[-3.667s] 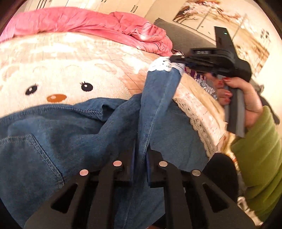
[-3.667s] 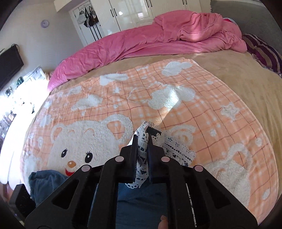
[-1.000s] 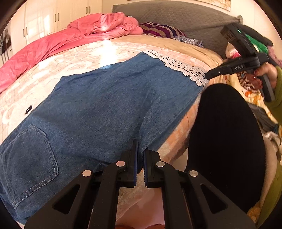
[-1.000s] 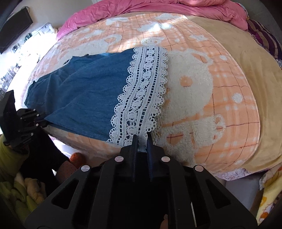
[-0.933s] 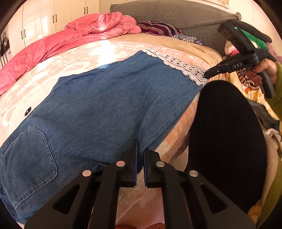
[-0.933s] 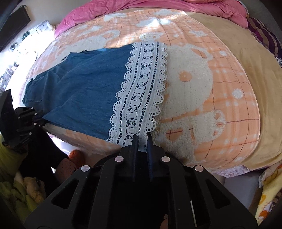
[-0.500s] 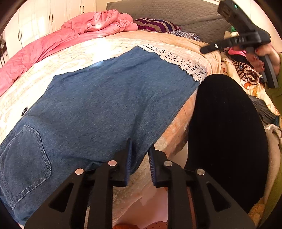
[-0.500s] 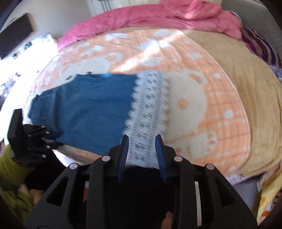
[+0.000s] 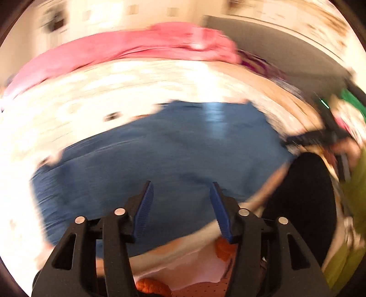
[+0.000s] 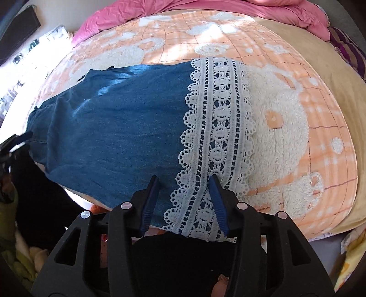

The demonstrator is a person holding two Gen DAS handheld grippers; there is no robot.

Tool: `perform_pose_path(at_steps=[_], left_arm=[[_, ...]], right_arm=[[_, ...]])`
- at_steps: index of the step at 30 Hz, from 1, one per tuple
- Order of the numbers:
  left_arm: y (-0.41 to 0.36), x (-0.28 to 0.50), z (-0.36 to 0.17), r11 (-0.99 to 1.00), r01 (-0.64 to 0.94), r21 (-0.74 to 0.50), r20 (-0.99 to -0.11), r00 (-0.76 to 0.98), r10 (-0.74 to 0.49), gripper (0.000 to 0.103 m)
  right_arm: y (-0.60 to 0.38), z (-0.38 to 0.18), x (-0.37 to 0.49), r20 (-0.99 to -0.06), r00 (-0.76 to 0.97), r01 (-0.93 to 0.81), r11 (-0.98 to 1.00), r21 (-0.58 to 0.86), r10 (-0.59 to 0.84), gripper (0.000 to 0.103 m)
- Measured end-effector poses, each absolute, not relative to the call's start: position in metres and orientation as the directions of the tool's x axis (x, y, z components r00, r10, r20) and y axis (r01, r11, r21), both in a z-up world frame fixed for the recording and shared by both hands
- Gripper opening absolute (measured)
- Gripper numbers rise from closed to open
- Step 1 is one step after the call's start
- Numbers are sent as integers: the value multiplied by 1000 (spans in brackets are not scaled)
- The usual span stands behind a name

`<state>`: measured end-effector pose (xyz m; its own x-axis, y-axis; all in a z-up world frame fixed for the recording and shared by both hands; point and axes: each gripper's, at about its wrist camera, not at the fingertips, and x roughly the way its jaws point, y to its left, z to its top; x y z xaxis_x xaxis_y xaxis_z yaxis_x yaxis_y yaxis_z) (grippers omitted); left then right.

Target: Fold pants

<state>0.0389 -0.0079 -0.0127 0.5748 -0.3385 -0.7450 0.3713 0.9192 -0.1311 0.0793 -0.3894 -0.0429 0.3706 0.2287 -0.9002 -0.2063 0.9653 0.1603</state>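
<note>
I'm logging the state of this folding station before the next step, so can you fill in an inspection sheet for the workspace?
Surface: bed with an orange bear-print blanket, lit by sun patches.
Job's things: denim pants lying flat across the blanket, white lace hem to the right, near edge at the bed's side.
Clutter: pink duvet bunched at the far side; striped pillow far right.
Grippers: left gripper and right gripper both open, jaws just opening, clamping nothing; the left view is motion-blurred.
Cables: nothing seen.
Surroundings: green sleeve and dark clothing of the person at the bedside.
</note>
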Motion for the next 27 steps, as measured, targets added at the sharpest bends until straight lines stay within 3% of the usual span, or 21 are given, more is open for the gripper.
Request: perform_pose_path(at_steps=[4,6,7,9,11,12,14,18,20,27], left_arm=[[23,61,-36,981,182,-71,-829,536,-160,54],[39,65,-40,976,143,-165,-828,518,-216,51],[44,65,-39,977,127,-169,-827,521,-211,41],[51,65,-39,971,119,-207,-823,516,-239,38],[52,65,-38,968,114,-225,-818,518,-251,38],[48,62,-34,971,122,-206,-813,531,-240,40],[35,57,-20,968,168,-186,-787,565,-249,59],[0,65,6,956,260,-138,-756,595,-271,59],[-18,81,13,954,285,-96,-756,602,-256,59],[-70,151,22,920,374,-118,-774,546,-321,64]], right_arm=[[-392,-42,81,-904,361,-215,964,158,229,37],[-391,-43,78,-904,366,-225,963,145,222,36],[-390,-44,77,-903,373,-243,962,126,212,36],[-388,-46,73,-900,386,-252,962,106,201,36],[-385,-45,73,-899,388,-267,958,103,204,46],[-383,-43,73,-896,389,-277,955,109,216,49],[-382,-31,70,-875,416,-295,947,128,248,52],[-400,5,72,-796,528,-262,948,180,297,58],[-412,17,82,-766,570,-230,953,196,296,66],[-450,8,148,-778,558,-97,954,285,289,66]])
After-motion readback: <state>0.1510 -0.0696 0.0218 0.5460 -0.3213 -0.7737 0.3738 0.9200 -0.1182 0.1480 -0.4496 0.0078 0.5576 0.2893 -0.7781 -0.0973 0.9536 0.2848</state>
